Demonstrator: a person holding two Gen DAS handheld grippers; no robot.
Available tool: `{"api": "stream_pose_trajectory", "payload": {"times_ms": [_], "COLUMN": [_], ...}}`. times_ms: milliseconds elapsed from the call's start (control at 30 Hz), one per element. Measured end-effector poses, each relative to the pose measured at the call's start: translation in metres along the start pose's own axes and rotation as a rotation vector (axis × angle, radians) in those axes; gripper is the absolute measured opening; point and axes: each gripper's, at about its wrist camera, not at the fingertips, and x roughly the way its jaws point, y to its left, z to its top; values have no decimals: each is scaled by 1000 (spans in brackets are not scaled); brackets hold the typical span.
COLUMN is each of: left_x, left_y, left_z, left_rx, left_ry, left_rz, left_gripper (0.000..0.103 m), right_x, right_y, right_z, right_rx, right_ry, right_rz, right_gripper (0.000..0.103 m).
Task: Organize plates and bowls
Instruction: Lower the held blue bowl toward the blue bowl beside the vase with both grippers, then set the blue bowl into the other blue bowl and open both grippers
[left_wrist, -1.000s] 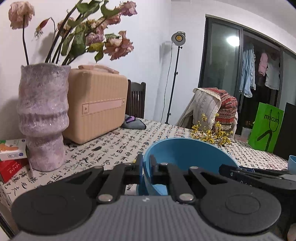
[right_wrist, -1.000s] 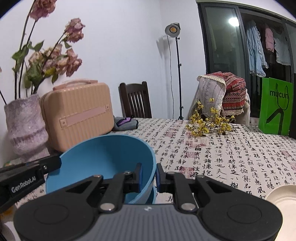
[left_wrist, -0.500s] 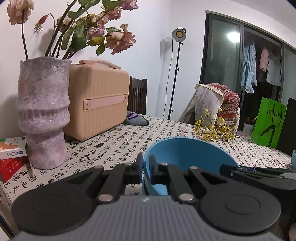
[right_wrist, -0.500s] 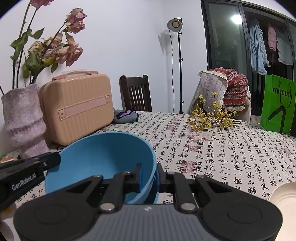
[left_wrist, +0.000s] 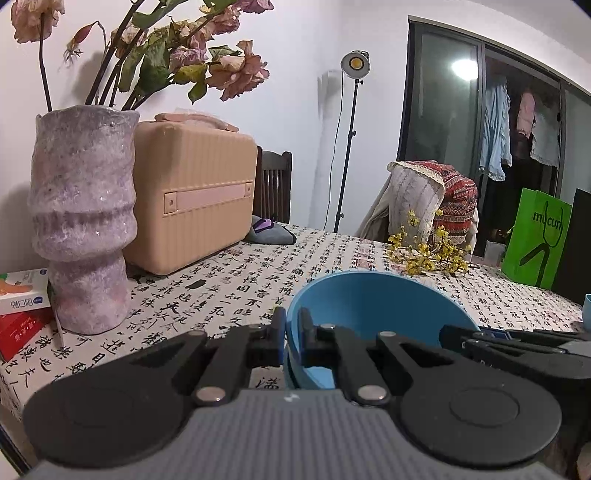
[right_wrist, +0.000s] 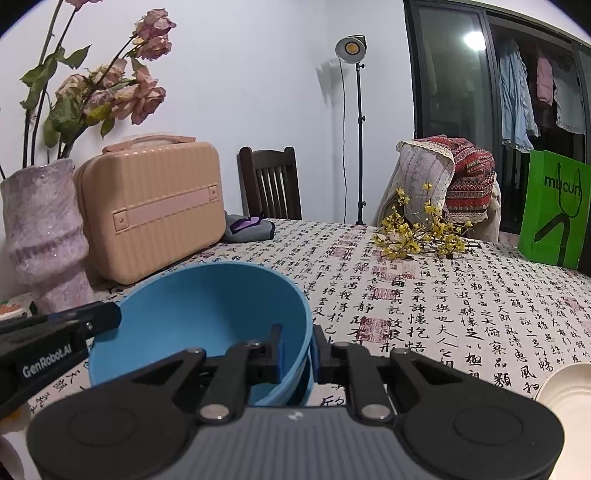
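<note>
A blue bowl is held between both grippers just above the patterned tablecloth. My left gripper is shut on the bowl's left rim. The right gripper is shut on its right rim, one finger inside the bowl and one outside. A second blue rim shows just under the bowl in the right wrist view; I cannot tell whether it is another bowl nested below. Each view shows the other gripper's fingers at the far rim: the right gripper, the left gripper. A white plate lies at the lower right.
A purple vase with dried roses and a beige case stand at the left. Small boxes lie by the vase. Yellow flower sprigs, a grey cloth and a green bag sit farther back, with chairs behind the table.
Both grippers keep their hold on the blue bowl. The room behind has slid slightly up in both views; nothing else differs.
</note>
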Motion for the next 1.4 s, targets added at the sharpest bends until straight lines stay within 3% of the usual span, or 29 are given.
{"api": "stream_pose_trajectory", "payload": {"times_ms": [967, 1233, 1300, 1333, 1367, 1400], "left_x": [12, 14, 13, 12, 11, 9], "left_y": [3, 8, 9, 10, 12, 12], "left_z": [5, 7, 7, 8, 9, 10], "left_rx": [-35, -68, -72, -77, -84, -89], "left_ry": [65, 91, 88, 86, 81, 73], "left_rz": [-20, -33, -37, -43, -50, -52], "left_gripper": [7, 9, 13, 21, 35, 42], "right_x": [9, 9, 7, 5, 3, 0], "right_y": [1, -1, -5, -7, -11, -13], "right_z": [1, 3, 4, 4, 5, 5], "right_rx": [14, 38, 61, 77, 91, 100], "right_ry": [44, 53, 48, 41, 30, 14], "right_rz": [-2, 34, 55, 68, 77, 82], "right_gripper": [17, 26, 29, 33, 43, 54]}}
